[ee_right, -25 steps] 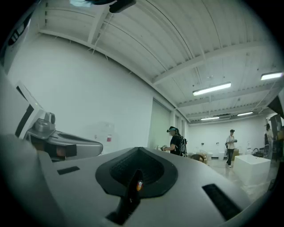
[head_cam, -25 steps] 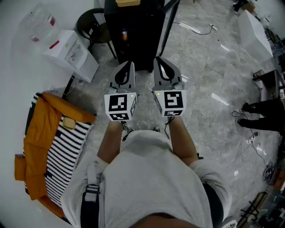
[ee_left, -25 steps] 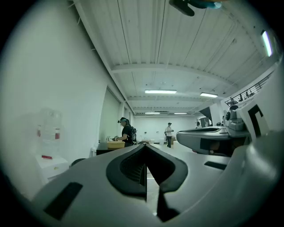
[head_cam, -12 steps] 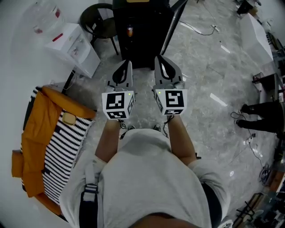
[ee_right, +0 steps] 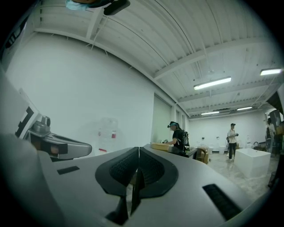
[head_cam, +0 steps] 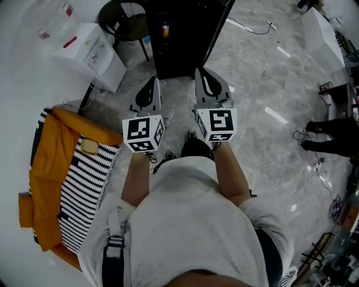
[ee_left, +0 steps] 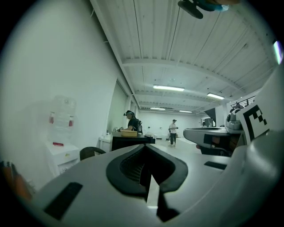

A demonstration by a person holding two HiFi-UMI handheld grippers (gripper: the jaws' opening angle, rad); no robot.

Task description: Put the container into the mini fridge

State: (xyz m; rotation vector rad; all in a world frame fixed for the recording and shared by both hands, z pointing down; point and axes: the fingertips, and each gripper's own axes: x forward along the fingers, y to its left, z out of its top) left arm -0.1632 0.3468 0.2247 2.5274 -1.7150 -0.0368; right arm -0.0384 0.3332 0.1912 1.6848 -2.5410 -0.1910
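Both grippers were shut. The left gripper (head_cam: 150, 84) had its jaws fully together, the dark pads (ee_left: 128, 168) meeting along one seam, with nothing held. The right gripper (head_cam: 201, 73) stood the same way, its pads (ee_right: 153, 170) pressed flat to each other, gripping nothing and touching nothing. The two were held level and side by side, near each other but apart, with their marker cubes (head_cam: 143, 133) toward the person.

The container (ee_left: 128, 132) lay well ahead of the jaws, on top of the black fridge (head_cam: 185, 39). In the left gripper view it sat just left of the tips. In the right gripper view the container (ee_right: 159, 145) showed just right of them. It looked low, flat and rectangular, tan or pale yellow, and it lay level. Whether it had a lid could not be told from that far off. The fridge stood on the grey floor (head_cam: 269, 84), straight beyond both pairs of tips.

Left of the left jaws stood a white dispenser (head_cam: 90, 56) and a black chair (head_cam: 120, 17). An orange and striped cloth (head_cam: 56, 179) lay nearer the person on that side. One person (ee_left: 132, 120) stood close behind the fridge.
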